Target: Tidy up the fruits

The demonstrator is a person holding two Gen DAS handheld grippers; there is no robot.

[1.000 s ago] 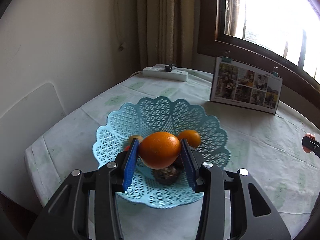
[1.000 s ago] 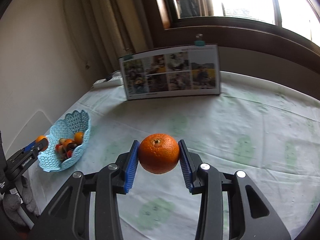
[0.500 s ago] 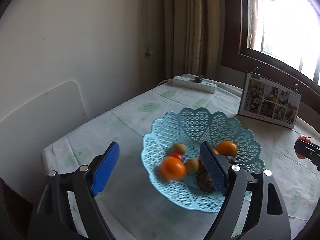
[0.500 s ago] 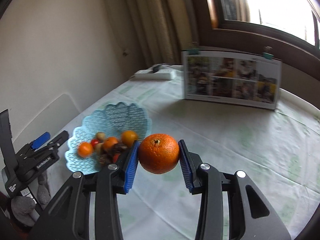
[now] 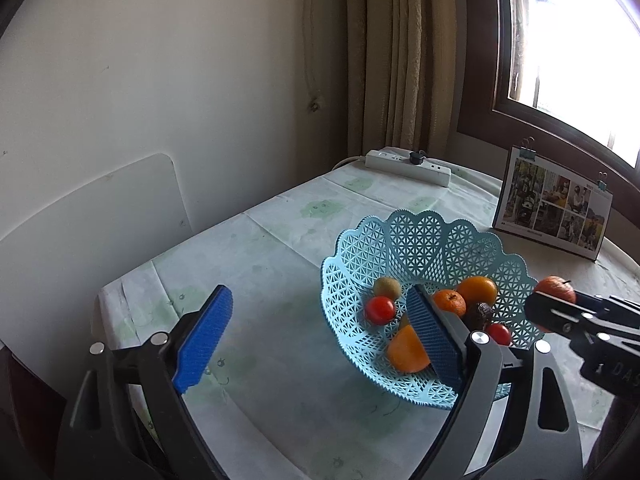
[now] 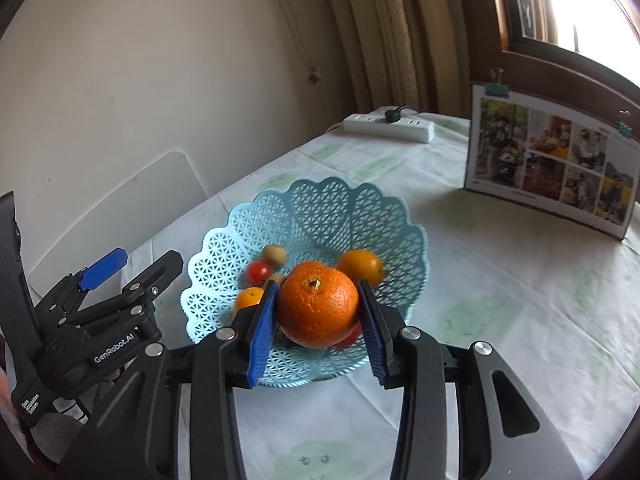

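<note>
Left wrist view: the left gripper (image 5: 320,338) stands wide apart and empty, its two blue pads (image 5: 204,338) spread, the right one over the near rim of the basket (image 5: 420,236). This pale blue lattice basket with a scalloped rim sits on the tablecloth (image 5: 272,264). Counted in it: three orange fruits, two small red ones, one greenish-brown one (image 5: 387,286), and a dark piece that is too hidden to name. At the right edge the right gripper (image 5: 554,304) comes in with an orange (image 5: 554,286) just past the basket's rim; the letters "DA" show on its body. A white power strip (image 5: 408,162) and a clipped photo board (image 5: 554,208) stand further back.

Right wrist view: the right gripper (image 6: 318,312) is clamped on the orange (image 6: 318,308), a round, dimpled fruit with its stem end up, held above the near part of the basket (image 6: 320,204). Beneath it lie two more orange fruits, a blurred red one and a greenish one. The left gripper (image 6: 132,262), marked "GenRobot.AI", is beside the basket's left rim with its fingers parted. The photo board (image 6: 548,160) shows six pictures; its small print is unreadable.
</note>
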